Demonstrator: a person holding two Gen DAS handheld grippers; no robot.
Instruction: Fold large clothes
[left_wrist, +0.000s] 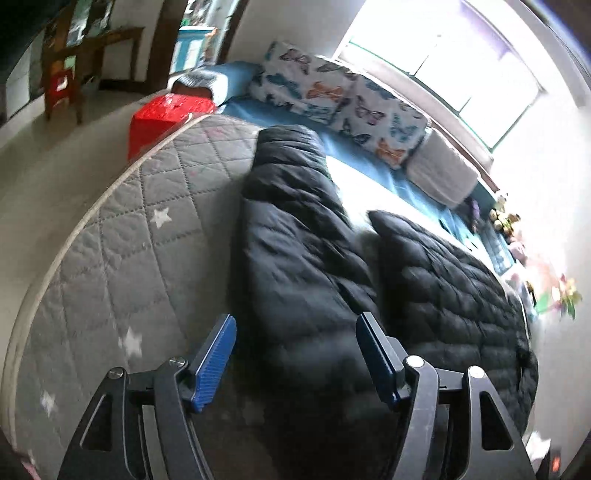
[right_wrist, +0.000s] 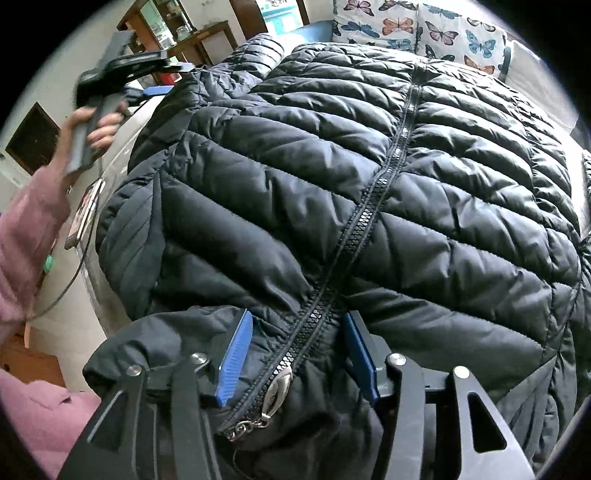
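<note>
A: How do the fingers stand?

B: The left gripper (left_wrist: 295, 347) is spread wide and empty, above the jacket (right_wrist: 369, 184) sleeve. The right gripper (right_wrist: 297, 354) is parted about halfway, straddling the zipper (right_wrist: 373, 206) at the collar; I see no pinch on the cloth.

A: Where's the jacket?

B: Flat on the bed (left_wrist: 122, 229), zipped.

A: Counts?

B: One jacket, two butterfly pillows (left_wrist: 332, 96), one white pillow (left_wrist: 439, 173), one red stool (left_wrist: 162, 118).

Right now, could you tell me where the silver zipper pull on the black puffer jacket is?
In the right wrist view, the silver zipper pull lies at bottom centre on the black quilted puffer jacket, between the right claw's two blue pads.
</note>
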